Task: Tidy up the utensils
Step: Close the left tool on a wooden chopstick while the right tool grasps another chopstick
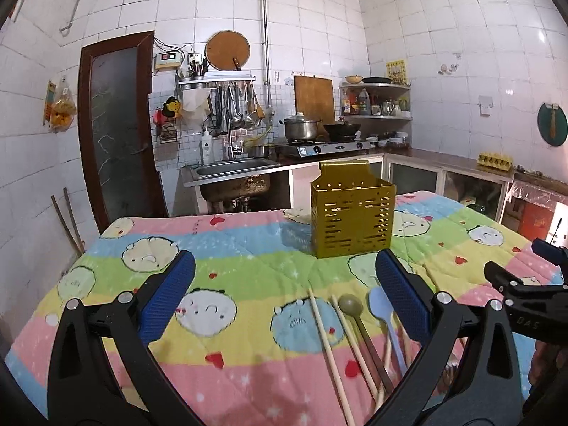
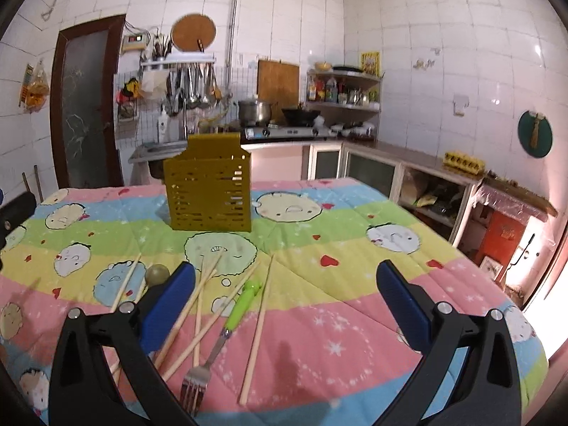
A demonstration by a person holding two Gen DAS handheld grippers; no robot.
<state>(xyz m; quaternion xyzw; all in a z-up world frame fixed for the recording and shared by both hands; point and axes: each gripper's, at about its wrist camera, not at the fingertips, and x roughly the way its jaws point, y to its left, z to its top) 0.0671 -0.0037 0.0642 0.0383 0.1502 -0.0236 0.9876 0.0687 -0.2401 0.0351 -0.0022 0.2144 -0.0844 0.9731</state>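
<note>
Chopsticks (image 2: pixel 257 323), a green-handled fork (image 2: pixel 227 323) and two spoons (image 1: pixel 385 316) lie loose on your quilt-covered counter (image 2: pixel 337 319), in front of the upright yellow slotted holder (image 2: pixel 209 193). Your left gripper (image 1: pixel 284 301) and right gripper (image 2: pixel 284 301) both hover with fingers spread, holding nothing. No writing is legible.

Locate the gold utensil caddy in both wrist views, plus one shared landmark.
Left wrist: gold utensil caddy stands right of centre, mid-frame, on the cartoon quilt.
Right wrist: the caddy stands left of centre, mid-frame.
Shared landmark: round wooden board on the back wall.
</note>
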